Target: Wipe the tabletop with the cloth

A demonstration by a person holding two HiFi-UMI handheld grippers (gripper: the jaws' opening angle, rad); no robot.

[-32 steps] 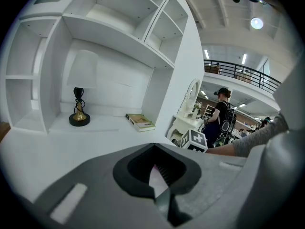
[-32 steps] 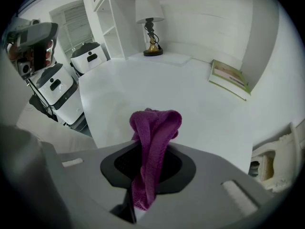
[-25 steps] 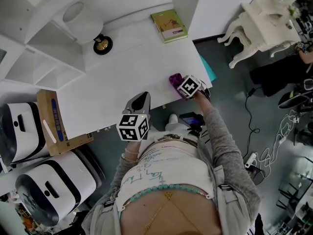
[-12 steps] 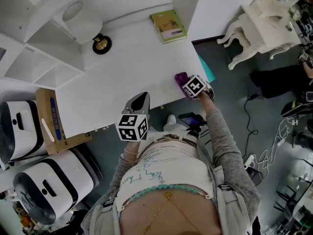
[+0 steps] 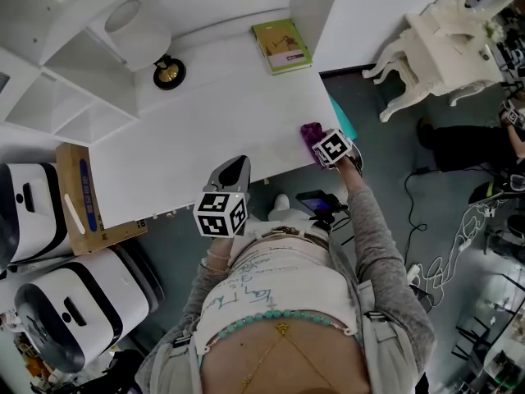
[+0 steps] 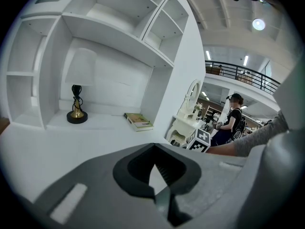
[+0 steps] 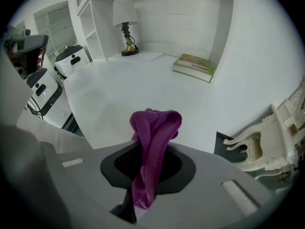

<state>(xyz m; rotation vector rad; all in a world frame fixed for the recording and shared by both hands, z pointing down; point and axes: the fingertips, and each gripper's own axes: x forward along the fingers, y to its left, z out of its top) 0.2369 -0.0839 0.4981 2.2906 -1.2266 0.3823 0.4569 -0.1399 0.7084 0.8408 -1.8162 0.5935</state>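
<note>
pinching the cloth (image 7: 153, 128) between jaws drawn in tight on it, the right claw (image 7: 143, 194) holds a bunched purple fold that stands up past its tips. in the head view the right claw (image 5: 318, 142) is at the near right corner of the white worktop (image 5: 213, 113), with the cloth (image 5: 309, 130) down at the surface just inside the right edge.

the left claw (image 6: 159, 197) has its jaws together with nothing between them. seen from the head, the left claw (image 5: 234, 168) hangs at the near edge of the worktop, roughly midway along and well apart from the cloth.

a green book (image 5: 283, 45) lies flat at the far right corner. a lamp (image 5: 168, 72) with a dark round base and white shade stands at the far edge toward the left, beside white shelves (image 5: 78, 109).

off the worktop, a white chair (image 5: 435, 39) stands on the floor to the right, a cardboard box (image 5: 82, 199) sits at the left end, and two white machines (image 5: 57, 318) stand beside it.
</note>
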